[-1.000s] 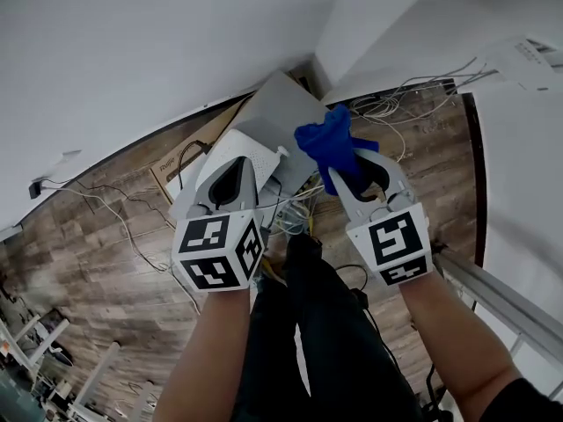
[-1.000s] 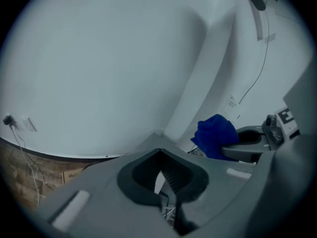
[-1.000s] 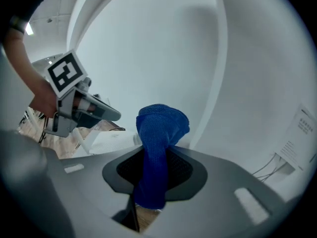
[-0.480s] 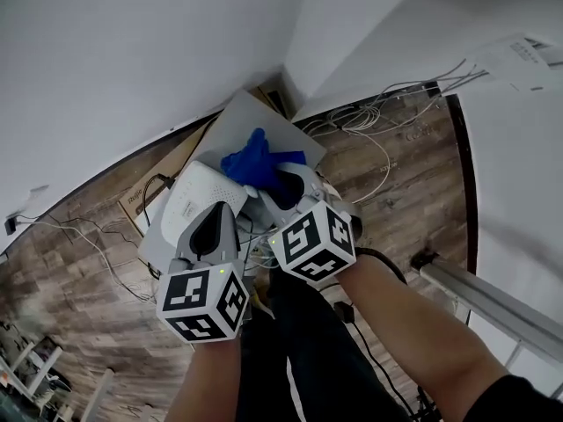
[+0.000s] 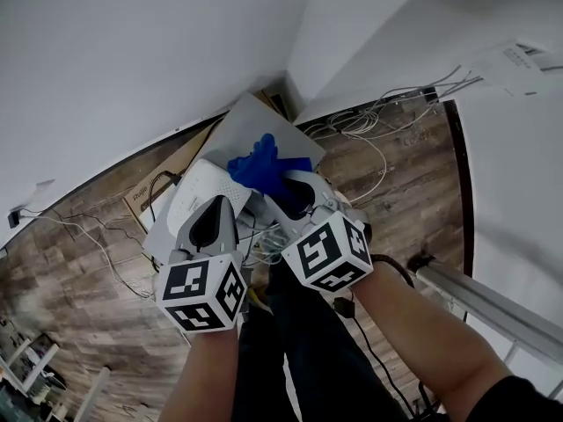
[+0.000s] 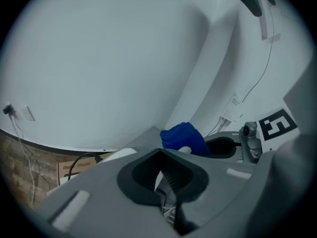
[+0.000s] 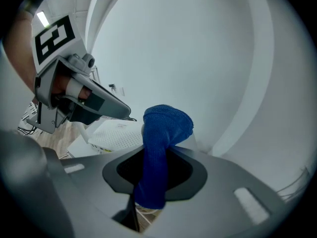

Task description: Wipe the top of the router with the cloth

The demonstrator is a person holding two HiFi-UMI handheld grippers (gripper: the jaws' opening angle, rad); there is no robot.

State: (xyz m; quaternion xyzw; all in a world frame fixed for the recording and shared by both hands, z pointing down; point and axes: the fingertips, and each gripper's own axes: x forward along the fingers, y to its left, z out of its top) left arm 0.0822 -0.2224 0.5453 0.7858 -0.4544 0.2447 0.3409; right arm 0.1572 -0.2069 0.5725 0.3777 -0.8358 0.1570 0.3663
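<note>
wood floor (image 5: 88, 262); "reyee" box (image 6: 79, 168); r gripper (image 7: 157, 155) clamps cloth (image 7: 166, 123)

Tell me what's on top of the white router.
The blue cloth, pinched in the right gripper, sits over the far edge of the router; contact is unclear. The left gripper covers the near end, so that part is hidden.
</note>
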